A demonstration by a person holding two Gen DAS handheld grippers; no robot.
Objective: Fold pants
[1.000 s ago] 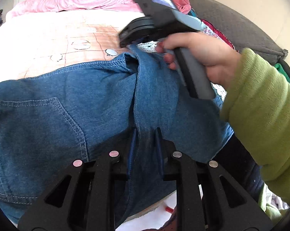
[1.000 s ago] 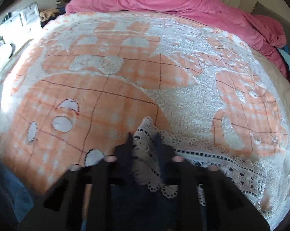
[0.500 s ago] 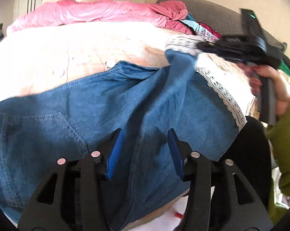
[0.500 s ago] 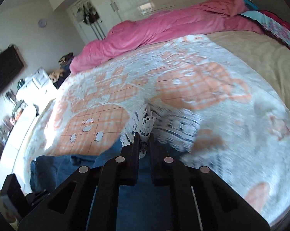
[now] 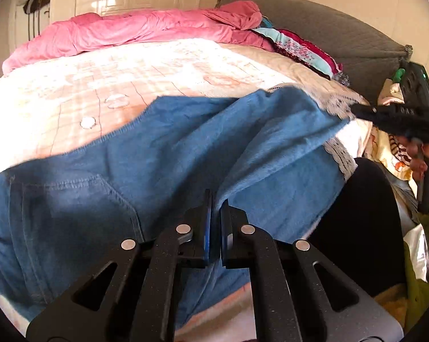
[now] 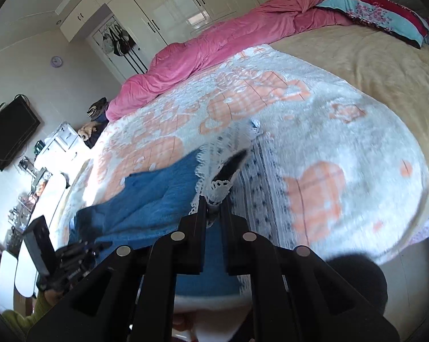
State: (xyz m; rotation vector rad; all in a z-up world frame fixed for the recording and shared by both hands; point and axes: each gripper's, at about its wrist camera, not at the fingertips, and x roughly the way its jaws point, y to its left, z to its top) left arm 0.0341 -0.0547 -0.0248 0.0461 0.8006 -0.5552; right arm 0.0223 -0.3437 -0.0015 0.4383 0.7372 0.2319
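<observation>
Blue denim pants [image 5: 186, 154] with a white lace hem [image 5: 338, 156] lie across the orange and white blanket [image 5: 100, 85]. My left gripper [image 5: 216, 199] is near the front edge, shut on a raised fold of the denim beside a back pocket [image 5: 72, 205]. In the right wrist view, my right gripper [image 6: 213, 199] is shut on the lace hem [image 6: 218, 185], holding one leg end [image 6: 157, 188] lifted above the blanket. From the left wrist view the right gripper [image 5: 357, 109] is at the far right, stretching that leg end sideways. The left gripper [image 6: 103, 245] shows at lower left.
A pink duvet [image 5: 129, 31] is bunched along the far side of the bed, with patterned pillows [image 5: 300, 48] against a grey headboard [image 5: 328, 28]. White wardrobes [image 6: 186, 5] and a wall television [image 6: 9, 131] stand beyond. A person's dark trouser leg [image 5: 357, 213] is beside the bed edge.
The right gripper swung far to the right with the lace hem, pulling the leg end across. The left gripper's jaws opened wide over the denim, then closed on a fold.
</observation>
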